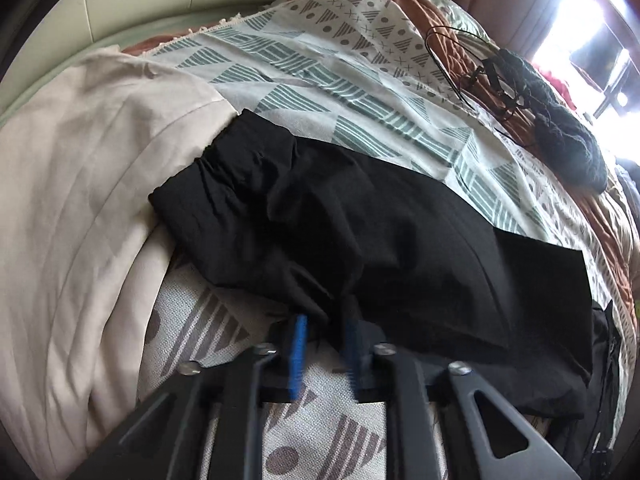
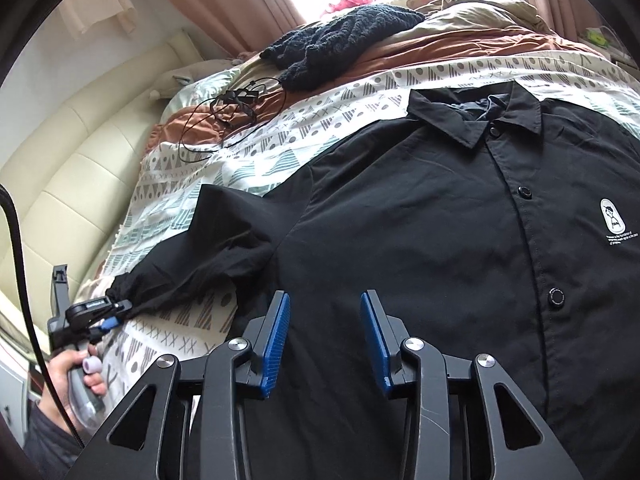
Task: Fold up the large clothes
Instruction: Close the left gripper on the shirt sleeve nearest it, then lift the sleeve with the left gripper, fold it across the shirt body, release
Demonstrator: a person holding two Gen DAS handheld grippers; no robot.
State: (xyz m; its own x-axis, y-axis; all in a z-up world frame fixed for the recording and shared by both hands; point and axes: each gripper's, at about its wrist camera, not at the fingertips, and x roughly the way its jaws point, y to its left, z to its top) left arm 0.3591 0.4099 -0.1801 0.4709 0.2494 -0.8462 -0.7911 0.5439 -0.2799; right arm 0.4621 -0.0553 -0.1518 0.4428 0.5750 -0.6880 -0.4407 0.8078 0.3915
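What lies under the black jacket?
The black jacket lies spread on a geometric-patterned blanket, which shows around its sleeve and collar. Whatever sits beneath the jacket's body is covered.

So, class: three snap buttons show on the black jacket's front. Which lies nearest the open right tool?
The lowest snap, level with the right tool. The middle snap and the collar snap on the black jacket lie farther up.

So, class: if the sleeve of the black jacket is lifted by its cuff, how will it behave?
Probably floppy: the sleeve already lies bent and creased on the patterned bedspread. Likely light, since the fabric looks thin and wrinkles finely. The gathered cuff, at the left claw, may give a firmer hold than the smooth cloth.
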